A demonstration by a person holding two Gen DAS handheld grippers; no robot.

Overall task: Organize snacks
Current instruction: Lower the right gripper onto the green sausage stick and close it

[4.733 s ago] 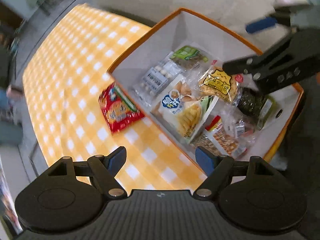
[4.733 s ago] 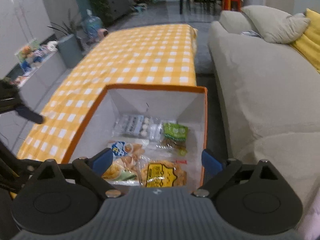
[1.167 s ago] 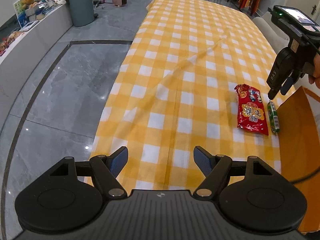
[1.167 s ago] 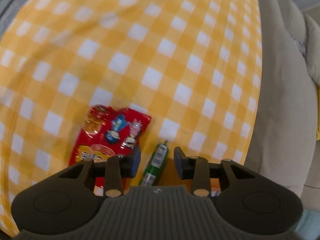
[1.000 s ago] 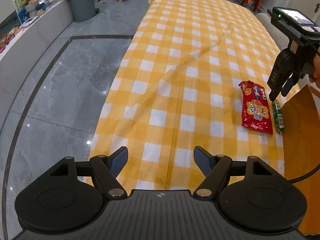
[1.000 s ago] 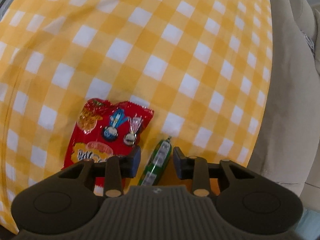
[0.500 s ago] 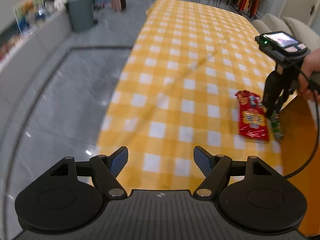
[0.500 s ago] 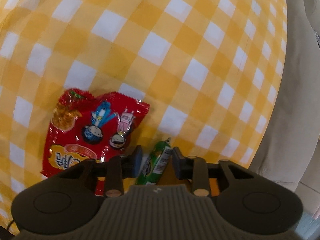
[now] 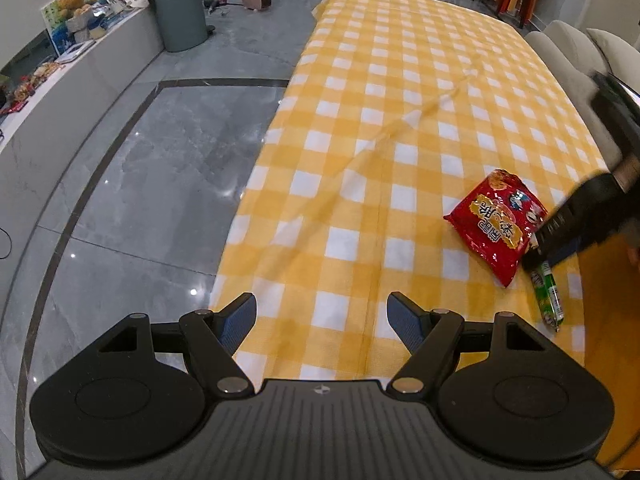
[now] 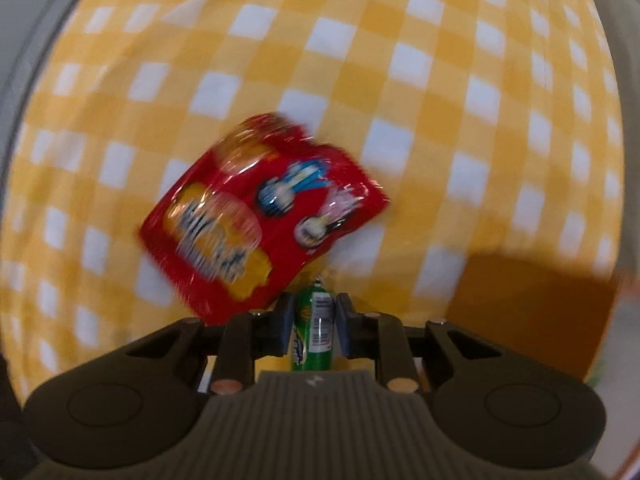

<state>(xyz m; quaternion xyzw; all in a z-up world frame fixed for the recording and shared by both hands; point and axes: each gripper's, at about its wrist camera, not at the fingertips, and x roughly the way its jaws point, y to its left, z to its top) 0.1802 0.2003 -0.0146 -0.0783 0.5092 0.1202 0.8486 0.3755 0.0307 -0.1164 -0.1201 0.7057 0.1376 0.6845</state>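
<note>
Left gripper (image 9: 322, 314): jaws wide apart, nothing between them, over the near edge of the table.
Tablecloth (image 9: 400, 100): yellow-and-white check, creased along its length.
Red snack bag (image 9: 496, 226): flat on the cloth at right.
Green snack stick (image 9: 548, 294): just beside the bag's near corner.
Right gripper (image 9: 538, 254): dark, blurred, its tip at the stick's far end.
Bin (image 9: 180, 14): grey-green, on the tiled floor beyond.
</note>
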